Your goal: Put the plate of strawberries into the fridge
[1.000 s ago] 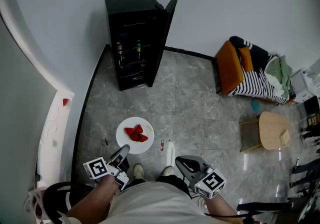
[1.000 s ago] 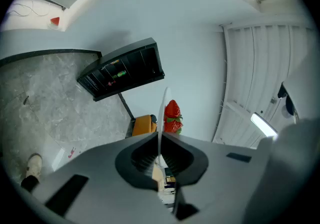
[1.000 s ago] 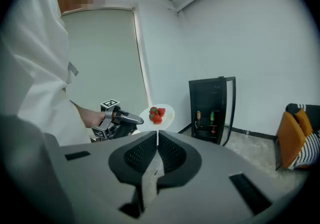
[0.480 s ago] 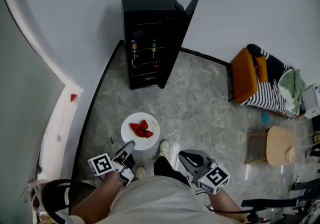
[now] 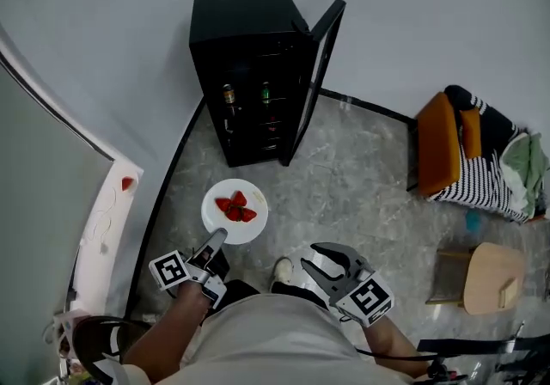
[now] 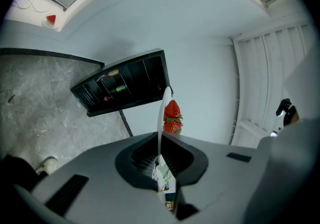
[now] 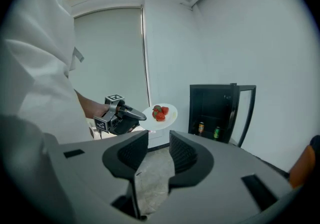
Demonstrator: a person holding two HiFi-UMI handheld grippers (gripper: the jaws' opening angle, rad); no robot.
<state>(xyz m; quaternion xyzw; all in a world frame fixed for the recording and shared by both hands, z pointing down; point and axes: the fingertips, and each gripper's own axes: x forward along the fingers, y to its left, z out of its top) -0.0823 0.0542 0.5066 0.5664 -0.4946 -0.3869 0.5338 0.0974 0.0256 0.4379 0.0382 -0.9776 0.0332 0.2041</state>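
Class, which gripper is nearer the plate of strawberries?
Left. The left gripper clamps the plate by its rim; the right gripper is apart from it, jaws opening, empty.

The head view looks steeply down from above the person, with the black open-doored mini fridge [image 5: 245, 74] at twelve o'clock. The left gripper view sits close behind the round white plate [image 6: 160, 118], edge-on. The right gripper view, farther off, shares both.

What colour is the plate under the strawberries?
The plate is white, clearest in the head view.
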